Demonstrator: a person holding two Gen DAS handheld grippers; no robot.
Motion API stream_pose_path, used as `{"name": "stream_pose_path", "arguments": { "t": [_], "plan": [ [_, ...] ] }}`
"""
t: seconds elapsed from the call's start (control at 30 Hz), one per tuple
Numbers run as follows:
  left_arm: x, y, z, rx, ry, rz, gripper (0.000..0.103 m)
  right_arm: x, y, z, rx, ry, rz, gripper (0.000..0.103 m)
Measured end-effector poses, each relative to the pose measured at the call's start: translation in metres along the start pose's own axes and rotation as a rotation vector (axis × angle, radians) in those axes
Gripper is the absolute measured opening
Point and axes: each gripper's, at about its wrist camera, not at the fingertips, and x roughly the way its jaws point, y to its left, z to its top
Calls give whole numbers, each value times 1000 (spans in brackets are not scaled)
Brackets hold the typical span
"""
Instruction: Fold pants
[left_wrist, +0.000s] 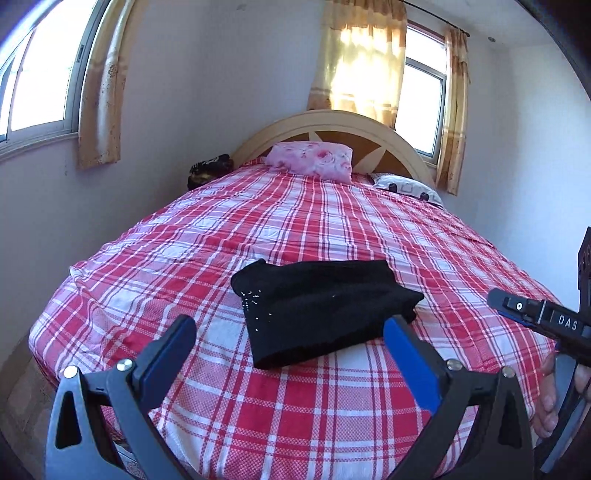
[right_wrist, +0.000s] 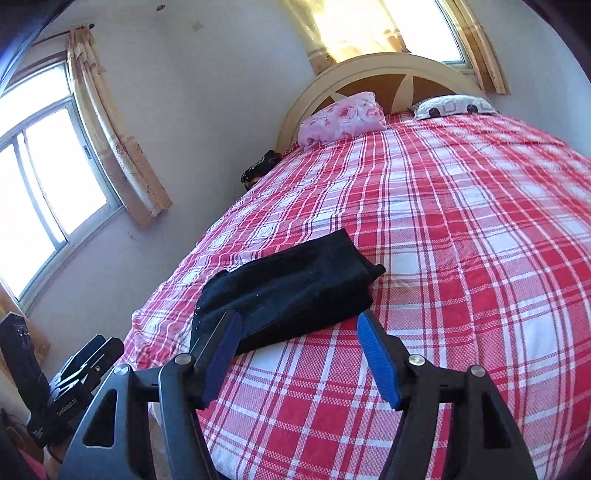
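Black pants (left_wrist: 317, 310) lie folded into a compact rectangle on the red plaid bed (left_wrist: 258, 221), near its foot. Small sparkly studs show on their left part. My left gripper (left_wrist: 291, 332) is open and empty, hovering just short of the pants' near edge. My right gripper (right_wrist: 295, 328) is open and empty, above the bed with the pants (right_wrist: 288, 291) just ahead between its fingers. The right gripper also shows in the left wrist view (left_wrist: 532, 314) at the right edge, held by a hand.
A pink floral pillow (left_wrist: 310, 160) and a white patterned pillow (left_wrist: 406, 188) lie by the headboard (left_wrist: 332, 125). A dark bundle (left_wrist: 208, 170) sits at the bed's far left corner. Curtained windows (left_wrist: 37, 85) line the walls. The left gripper's body (right_wrist: 74, 384) shows low left.
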Motion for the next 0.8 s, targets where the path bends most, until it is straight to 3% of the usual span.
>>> {"name": "stream_pose_path", "arguments": {
  "t": [0.43, 0.8],
  "plan": [
    [-12, -16, 0, 32, -13, -24, 103, -33, 12, -6, -102, -47, -79, 67],
    [-31, -26, 8, 66, -66, -17, 103, -46, 30, -5, -172, -68, -87, 67]
  ]
}}
